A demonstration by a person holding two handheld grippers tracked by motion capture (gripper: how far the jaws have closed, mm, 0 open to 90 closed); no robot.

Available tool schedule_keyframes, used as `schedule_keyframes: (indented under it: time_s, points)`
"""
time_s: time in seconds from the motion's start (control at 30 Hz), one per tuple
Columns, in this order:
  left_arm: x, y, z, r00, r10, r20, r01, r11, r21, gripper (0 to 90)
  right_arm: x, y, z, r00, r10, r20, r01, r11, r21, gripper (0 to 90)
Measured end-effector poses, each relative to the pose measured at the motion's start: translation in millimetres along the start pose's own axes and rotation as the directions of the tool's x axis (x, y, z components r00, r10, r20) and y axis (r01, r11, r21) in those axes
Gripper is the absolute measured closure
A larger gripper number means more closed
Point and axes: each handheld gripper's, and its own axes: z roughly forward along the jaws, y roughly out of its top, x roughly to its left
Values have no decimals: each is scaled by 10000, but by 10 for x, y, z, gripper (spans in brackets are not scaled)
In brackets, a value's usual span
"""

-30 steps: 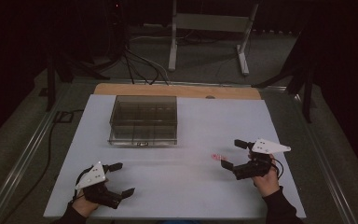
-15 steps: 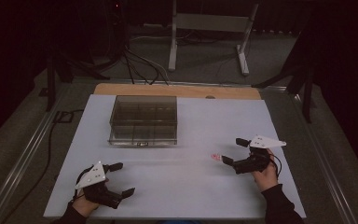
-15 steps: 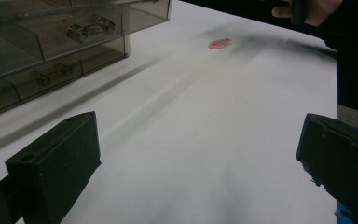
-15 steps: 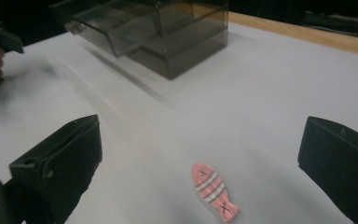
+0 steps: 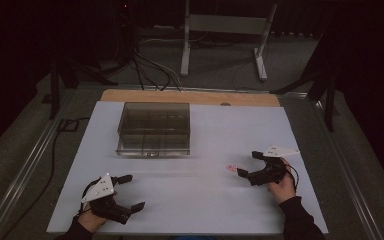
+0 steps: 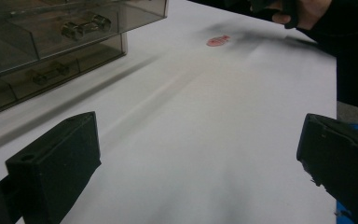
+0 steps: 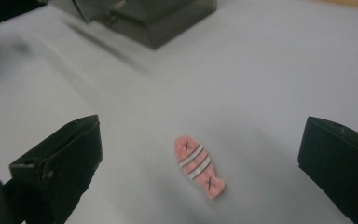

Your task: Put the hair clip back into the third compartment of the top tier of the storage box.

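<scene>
Right hand-held gripper [image 7: 200,154] (jaws wide) straddles pink fish [image 7: 198,165] — untouched.

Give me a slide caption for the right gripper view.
Open right hand-held gripper frames a pink fish-shaped piece on the white table.

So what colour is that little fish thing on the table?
Pink, with white stripes and two small dark crosses. The fish piece shows best in the right gripper view.

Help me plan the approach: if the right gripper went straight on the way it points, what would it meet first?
Probably the small pink fish-shaped piece, lying flat on the white table between the open jaws of the right gripper; depth is uncertain.
</scene>
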Motion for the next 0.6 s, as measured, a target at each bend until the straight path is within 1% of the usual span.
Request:
schedule_keyframes:
  time_s: [0.03,0.13,0.17,0.27,0.3,0.4,0.43,0.47,0.5,0.53,0.57,0.6]
  points:
    - [-1,-2,0,10000,-13,-3,13,10000,6,5,-8,-17,27,9998,131,-157,-130,9999,64,0]
    - [-3,-2,1,10000,32,-8,-32,10000,36,5,-3,-24,60,9999,93,-144,-89,9997,222,0]
    - [3,0,1,10000,-16,2,16,10000,-3,5,3,-18,76,10000,71,13,-71,9996,282,0]
    - [1,-4,-1,10000,2,-18,-2,10000,29,5,-4,-11,110,9998,184,78,-187,9993,314,12]
    - [0,-2,-1,10000,7,-12,-7,10000,29,5,-1,-5,126,9994,213,283,-225,9989,405,70]
    - [4,1,-2,10000,-19,-8,19,10000,-11,5,0,0,151,9989,194,416,-214,9987,468,81]
    - [2,-2,-4,10000,-26,-23,26,10000,-1,5,12,2,166,9982,-60,597,28,9985,538,139]
    - [2,-2,-4,10000,-26,-23,26,10000,-1,5,20,5,171,9974,-161,699,119,9981,597,151]
    - [2,-2,-1,10000,-4,-29,4,10000,22,5,22,11,181,9964,-327,781,269,9969,741,192]
    - [2,-2,-1,10000,-4,-29,4,10000,22,5,23,14,185,9964,-362,764,298,9961,833,233]
    - [6,-2,5,10000,-43,-24,43,10000,-7,5,21,14,195,9961,-433,774,362,9951,916,253]
    - [6,-2,5,10000,-43,-24,43,10000,-7,5,21,14,195,9961,-433,774,362,9951,916,253]
